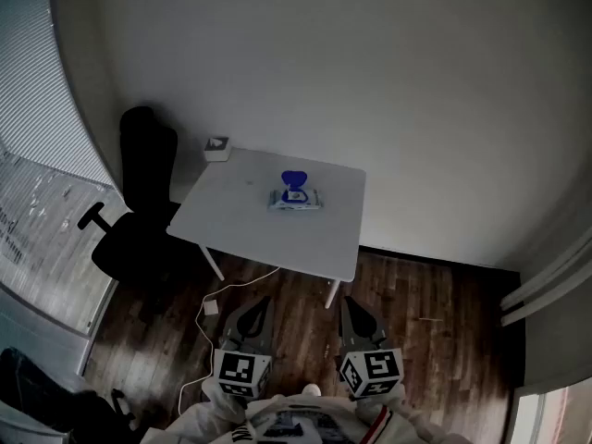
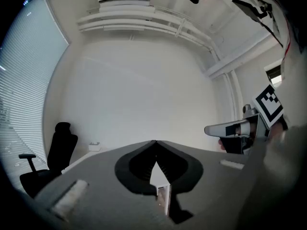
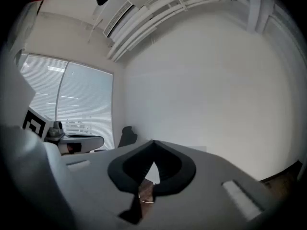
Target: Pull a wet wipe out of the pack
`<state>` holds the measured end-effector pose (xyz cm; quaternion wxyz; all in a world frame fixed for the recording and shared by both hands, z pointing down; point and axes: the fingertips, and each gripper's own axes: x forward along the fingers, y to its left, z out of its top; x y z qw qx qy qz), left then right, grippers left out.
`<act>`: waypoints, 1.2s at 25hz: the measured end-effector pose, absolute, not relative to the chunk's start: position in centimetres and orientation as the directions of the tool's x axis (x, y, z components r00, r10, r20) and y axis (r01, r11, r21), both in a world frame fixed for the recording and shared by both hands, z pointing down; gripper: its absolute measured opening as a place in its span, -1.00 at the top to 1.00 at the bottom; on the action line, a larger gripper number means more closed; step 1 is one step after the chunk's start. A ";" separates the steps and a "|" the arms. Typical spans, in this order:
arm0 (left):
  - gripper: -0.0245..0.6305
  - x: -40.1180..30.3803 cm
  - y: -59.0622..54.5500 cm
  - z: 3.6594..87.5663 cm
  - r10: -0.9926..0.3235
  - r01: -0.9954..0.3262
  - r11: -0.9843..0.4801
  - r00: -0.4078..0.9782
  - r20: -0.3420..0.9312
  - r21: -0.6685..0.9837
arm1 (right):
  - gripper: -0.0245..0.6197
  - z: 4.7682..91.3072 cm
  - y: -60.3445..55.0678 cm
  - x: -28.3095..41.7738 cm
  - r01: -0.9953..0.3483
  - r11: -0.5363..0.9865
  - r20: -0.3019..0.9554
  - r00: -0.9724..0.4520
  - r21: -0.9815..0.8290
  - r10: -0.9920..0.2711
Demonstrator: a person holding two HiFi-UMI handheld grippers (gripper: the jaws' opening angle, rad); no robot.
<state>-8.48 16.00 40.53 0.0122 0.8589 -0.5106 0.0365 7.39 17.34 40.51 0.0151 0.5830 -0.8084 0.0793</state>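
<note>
Wipe pack [image 1: 295,195] centred on desk [image 1: 277,237], bare margin all round. Chair [image 1: 148,169] at left edge. Left claw [image 2: 154,143], right claw [image 3: 152,142] closed, empty, short of desk. Pack: head view only.

The table [image 1: 277,234] was plain white; the pack [image 1: 295,199] was white with a blue lid; the office chair [image 1: 139,220] was black; the floor [image 1: 435,331] was dark brown wood-grain; the left gripper [image 1: 265,303] and right gripper [image 1: 346,303] were grey, with black-and-white square markers.
</note>
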 end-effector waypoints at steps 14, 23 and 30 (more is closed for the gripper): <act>0.92 -6.4 15.3 42.5 -0.879 -0.886 -0.463 0.461 0.121 0.013 | 0.91 41.9 16.8 10.2 -0.938 0.307 0.108 -0.326 -0.164 -0.939; 0.92 -5.2 14.8 43.3 -0.898 -0.904 -0.428 0.424 0.119 -0.011 | 0.91 43.0 16.4 11.2 -0.928 0.342 0.119 -0.360 -0.150 -0.925; 0.92 -5.0 15.0 43.4 -0.897 -0.904 -0.428 0.423 0.127 -0.016 | 0.91 43.2 16.7 10.9 -0.924 0.358 0.118 -0.374 -0.134 -0.920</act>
